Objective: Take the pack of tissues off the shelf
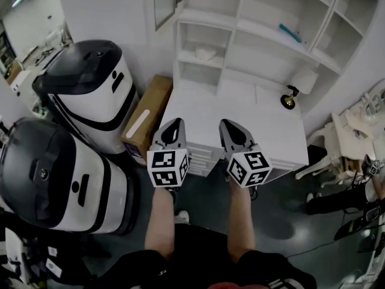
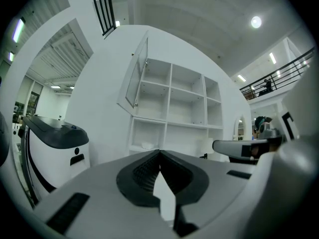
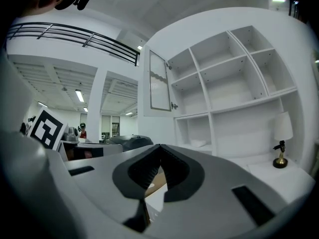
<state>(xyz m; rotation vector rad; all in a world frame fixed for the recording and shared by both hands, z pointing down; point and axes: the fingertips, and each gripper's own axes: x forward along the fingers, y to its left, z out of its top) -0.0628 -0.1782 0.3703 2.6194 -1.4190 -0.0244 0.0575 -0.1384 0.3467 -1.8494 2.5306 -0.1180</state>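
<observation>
Two grippers: the left gripper (image 1: 174,125) and the right gripper (image 1: 228,125) were held level and side by side, facing the white shelf unit (image 1: 240,35).
Jaws: both pairs met at the tips and gripped nothing.
Location: the pack of tissues (image 1: 204,54) lay flat in the left column of compartments, below the glass door (image 1: 163,2) and well apart from both grippers.
Long axis: it ran side to side along the shelf board.
Appearance: white, soft and slightly crumpled.
</observation>
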